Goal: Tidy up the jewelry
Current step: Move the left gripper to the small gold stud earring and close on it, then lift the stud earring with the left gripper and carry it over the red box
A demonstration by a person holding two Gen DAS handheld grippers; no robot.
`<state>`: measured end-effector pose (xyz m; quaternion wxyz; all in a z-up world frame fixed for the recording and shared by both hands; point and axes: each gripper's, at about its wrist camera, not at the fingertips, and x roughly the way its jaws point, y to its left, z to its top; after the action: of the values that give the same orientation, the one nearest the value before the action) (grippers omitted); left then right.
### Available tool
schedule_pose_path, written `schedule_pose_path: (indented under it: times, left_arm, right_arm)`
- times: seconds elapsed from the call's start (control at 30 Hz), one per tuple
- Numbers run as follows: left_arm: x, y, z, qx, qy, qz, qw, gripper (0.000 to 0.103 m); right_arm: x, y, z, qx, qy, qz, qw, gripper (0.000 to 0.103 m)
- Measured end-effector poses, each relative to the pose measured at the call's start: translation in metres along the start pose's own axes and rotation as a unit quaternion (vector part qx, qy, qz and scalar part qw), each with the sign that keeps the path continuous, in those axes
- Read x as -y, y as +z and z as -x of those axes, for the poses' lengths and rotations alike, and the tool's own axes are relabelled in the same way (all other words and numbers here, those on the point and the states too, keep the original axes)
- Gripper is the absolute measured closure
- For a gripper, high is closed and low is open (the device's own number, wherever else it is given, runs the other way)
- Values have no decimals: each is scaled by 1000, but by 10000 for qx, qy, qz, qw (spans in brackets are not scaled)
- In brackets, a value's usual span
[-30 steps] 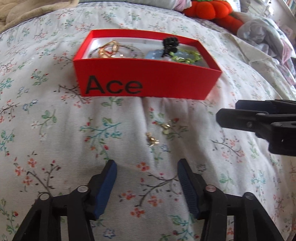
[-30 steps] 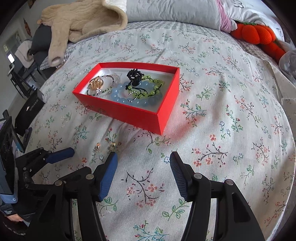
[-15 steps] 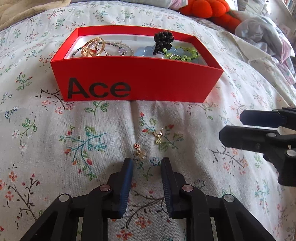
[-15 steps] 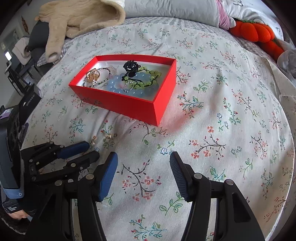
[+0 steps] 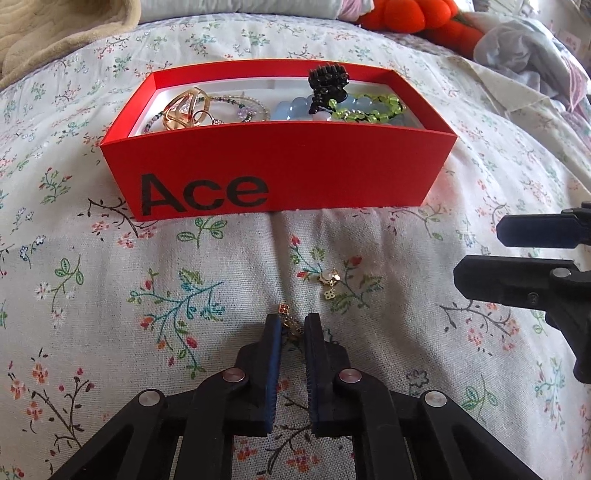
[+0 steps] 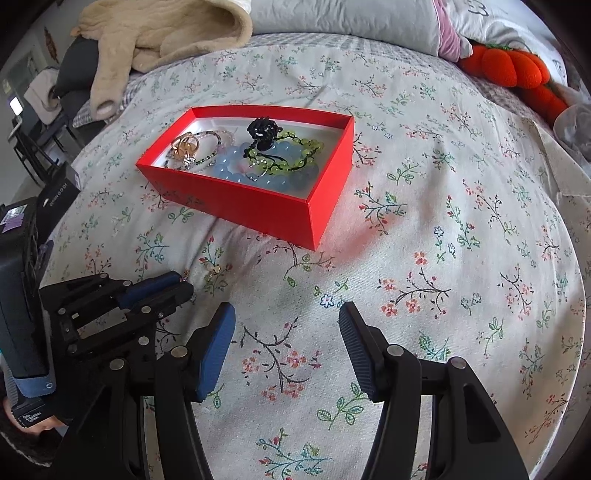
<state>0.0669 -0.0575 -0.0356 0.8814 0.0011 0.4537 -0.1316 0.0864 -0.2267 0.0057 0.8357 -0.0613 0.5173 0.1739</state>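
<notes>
Here the red box (image 5: 280,173) sits on the flowered bedspread (image 5: 110,288), its near wall printed "Ace". Inside it lie a gold ring (image 5: 186,109) toward the left end, a thin beaded bracelet (image 5: 243,105) beside the ring, a blue bead bracelet (image 5: 295,110) nearer the middle, a green bead bracelet (image 5: 369,109) toward the right end, and a black hair clip (image 5: 327,86) standing on the beads.

In front of the box, on the cloth, two small gold earrings lie apart from each other. The first earring (image 5: 290,325) is caught between the blue pads of the left gripper (image 5: 291,326), whose fingers are drawn almost together around it; its little red flower end pokes out just past the fingertips. The second earring (image 5: 328,282) lies loose on the bedspread, between the box and the left gripper, slightly to the right.

The right gripper (image 6: 286,325) hovers over bare cloth in front of the box's right corner, its fingers spread wide with nothing between them. In the left wrist view it shows at the right edge, side on.

Beyond the box lie a beige fleece garment (image 6: 159,33), a grey pillow (image 6: 351,18) and an orange plush toy (image 6: 509,66).
</notes>
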Motion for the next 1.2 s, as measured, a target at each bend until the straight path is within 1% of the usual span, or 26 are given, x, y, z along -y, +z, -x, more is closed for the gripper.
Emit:
schedule_pose_path:
  times: [0.17,0.2,0.43,0.63,0.67,0.73,0.77,0.8,0.87,0.9,0.93,0.97,1.07,1.2]
  left_arm:
    - [-1,-4,4,132,49,25,9999,97]
    - [-2,-6,6,153,65,48,9998,101]
    - [-14,-10,17,232,104,137,9996,101]
    - [-39,-15,26,343,85,426,9985,101]
    - [-44,-17,27,348,79,485,9982,101]
    - [-54,-18,27,335,18,596,9977,101]
    - [-59,-19,28,338,-19,653,9973,101]
    - [-63,-21,28,351,-39,706,9969,101]
    - [-70,-23,28,351,-111,820,9960,101]
    - [-73,-24,28,344,-162,877,9954,101]
    - [-76,-25,26,332,-215,931,9949,101]
    - [-80,-26,25,321,-280,985,9942,101]
    - [-86,-28,24,333,-448,1095,9924,101]
    - [-88,-30,22,355,-560,1157,9911,101]
  right_arm:
    - [-1,-1,0,79,41,32,10000,41]
    - [-2,-2,0,96,47,57,9999,41]
    - [-20,0,-11,132,99,371,9992,41]
    - [-41,2,-17,328,366,699,9963,42]
    - [-45,3,-18,375,424,752,9956,43]
    - [-52,4,-21,461,581,829,9938,50]
    - [-55,4,-23,467,664,857,9930,59]
    - [-58,5,-25,467,737,875,9923,63]
    - [-64,5,-33,427,802,914,9917,65]
    - [-67,4,-38,353,782,940,9919,67]
    - [-69,4,-44,236,675,944,9930,70]
    - [-70,3,-49,164,523,919,9943,77]
    - [-70,4,-49,200,433,848,9953,78]
    - [-64,4,-51,312,355,549,9974,80]
